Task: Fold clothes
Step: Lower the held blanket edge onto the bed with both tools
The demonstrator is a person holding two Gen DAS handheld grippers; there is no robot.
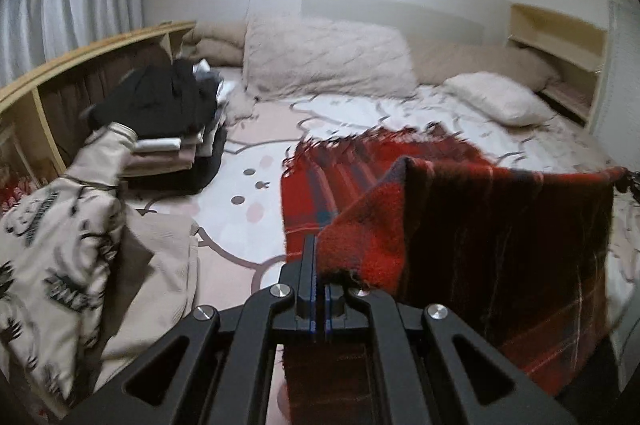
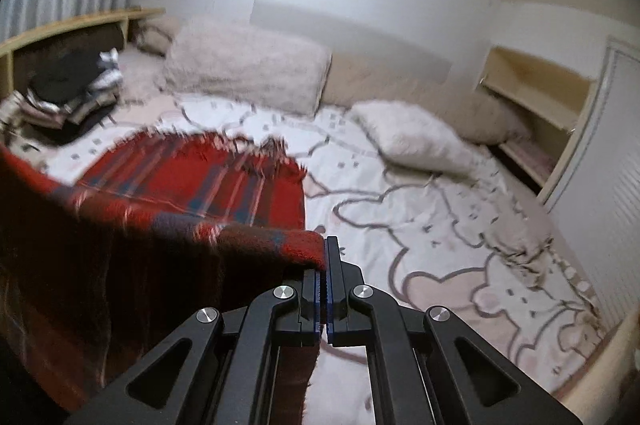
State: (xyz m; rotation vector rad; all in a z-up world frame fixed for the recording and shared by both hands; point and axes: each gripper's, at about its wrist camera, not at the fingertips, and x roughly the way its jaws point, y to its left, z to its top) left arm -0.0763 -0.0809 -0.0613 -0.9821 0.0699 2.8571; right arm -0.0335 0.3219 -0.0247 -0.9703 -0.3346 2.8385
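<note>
Black linkage arms fill the near edge of both wrist views, and each pair of jaws is pressed together on cloth. Starting at the left, a cream printed sweatshirt [image 1: 60, 257] lies crumpled on the near left of the bed, with a stack of folded dark and pale clothes [image 1: 168, 129] just beyond it against the wooden shelf unit [image 1: 36, 93]. Next comes the left gripper [image 1: 320, 265], clamped on one near corner of the red plaid woollen blanket with a fringed edge [image 1: 480, 225]. That blanket hangs between the two hands, and its far fringed part rests on the white bedsheet with pink and grey outlines [image 1: 256, 153] in the middle of the bed. Further right, the right gripper [image 2: 325, 265] pinches the other near corner. Beyond, two fluffy cream pillows [image 2: 248, 73] sit at the far side.

Both views are smeared, so the bite on each corner looks thin, though I cannot be sure. If so, the thick wool could slip free mid-fold. Uneven travel of the hands would lay the edge skewed over the fringe, and a wide swing left might catch the sweatshirt or topple the stack.
</note>
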